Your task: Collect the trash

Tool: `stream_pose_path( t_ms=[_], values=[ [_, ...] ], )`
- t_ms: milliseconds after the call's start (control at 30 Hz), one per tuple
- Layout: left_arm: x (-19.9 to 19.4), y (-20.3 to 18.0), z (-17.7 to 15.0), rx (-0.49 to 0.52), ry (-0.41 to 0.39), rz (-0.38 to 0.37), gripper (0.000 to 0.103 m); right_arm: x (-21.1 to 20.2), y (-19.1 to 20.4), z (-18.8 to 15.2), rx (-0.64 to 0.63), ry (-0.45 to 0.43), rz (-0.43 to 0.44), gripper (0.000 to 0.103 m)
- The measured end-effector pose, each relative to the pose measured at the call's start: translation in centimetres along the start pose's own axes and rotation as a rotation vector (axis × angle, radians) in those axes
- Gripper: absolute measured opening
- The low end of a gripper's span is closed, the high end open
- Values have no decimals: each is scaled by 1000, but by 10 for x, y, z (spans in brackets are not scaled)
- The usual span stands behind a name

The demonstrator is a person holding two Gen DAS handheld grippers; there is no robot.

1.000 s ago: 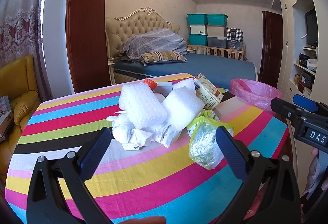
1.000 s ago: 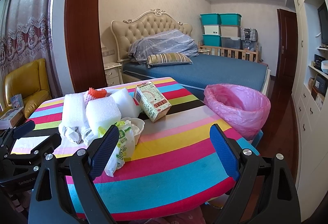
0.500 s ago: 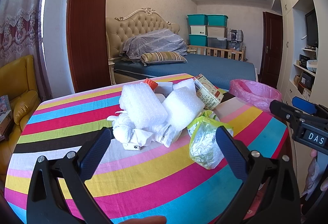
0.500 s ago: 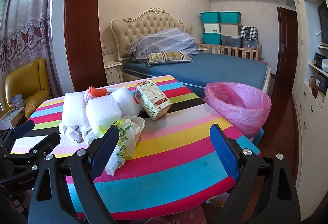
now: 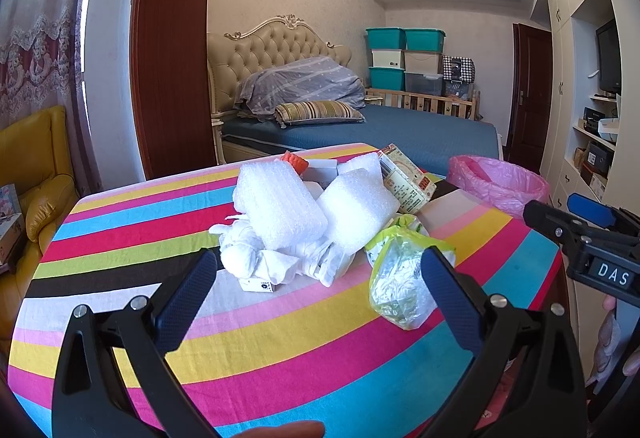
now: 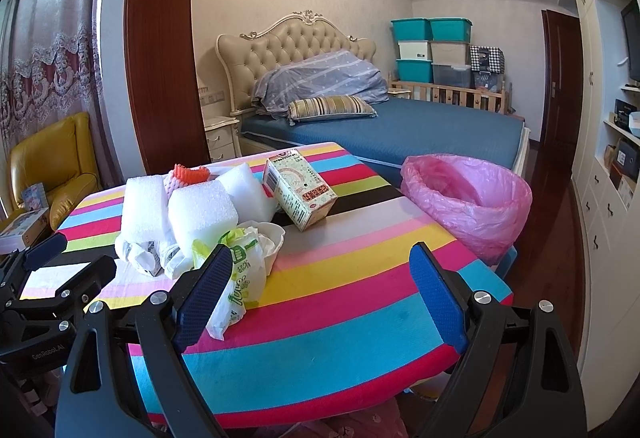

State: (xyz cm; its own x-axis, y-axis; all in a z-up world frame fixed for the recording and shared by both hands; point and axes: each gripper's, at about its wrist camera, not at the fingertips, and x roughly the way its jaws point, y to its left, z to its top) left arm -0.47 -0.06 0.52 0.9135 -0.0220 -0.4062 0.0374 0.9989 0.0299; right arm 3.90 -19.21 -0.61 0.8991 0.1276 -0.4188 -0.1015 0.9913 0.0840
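Observation:
A heap of trash lies on the striped table: white foam blocks, crumpled white paper, a green-and-clear plastic bag, a printed carton and an orange scrap. My left gripper is open above the near table edge, in front of the heap. My right gripper is open too, to the right of the heap, the plastic bag touching its left finger. A bin lined with a pink bag stands beyond the table's right side.
A bed with blue cover lies behind the table. A yellow armchair sits at the left, white shelves and cupboards at the right. A paper bowl lies under the bag. The other gripper's body shows at the right edge.
Both views have shifted only slightly; the right gripper has edged a little nearer the table. The trash has not moved.

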Motion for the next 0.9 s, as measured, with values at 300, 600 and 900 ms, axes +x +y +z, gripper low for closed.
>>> stream_pose_path(
  t_ms=[300, 600, 900],
  values=[
    [-1, 0, 0, -1, -1, -1, 99, 1, -1, 0, 6, 10, 2, 85],
    [-1, 0, 0, 0, -2, -1, 99, 3, -2, 0, 8, 20, 3, 85],
    [-1, 0, 1, -2, -4, -1, 99, 4, -1, -1, 7, 24, 4, 85]
  ],
)
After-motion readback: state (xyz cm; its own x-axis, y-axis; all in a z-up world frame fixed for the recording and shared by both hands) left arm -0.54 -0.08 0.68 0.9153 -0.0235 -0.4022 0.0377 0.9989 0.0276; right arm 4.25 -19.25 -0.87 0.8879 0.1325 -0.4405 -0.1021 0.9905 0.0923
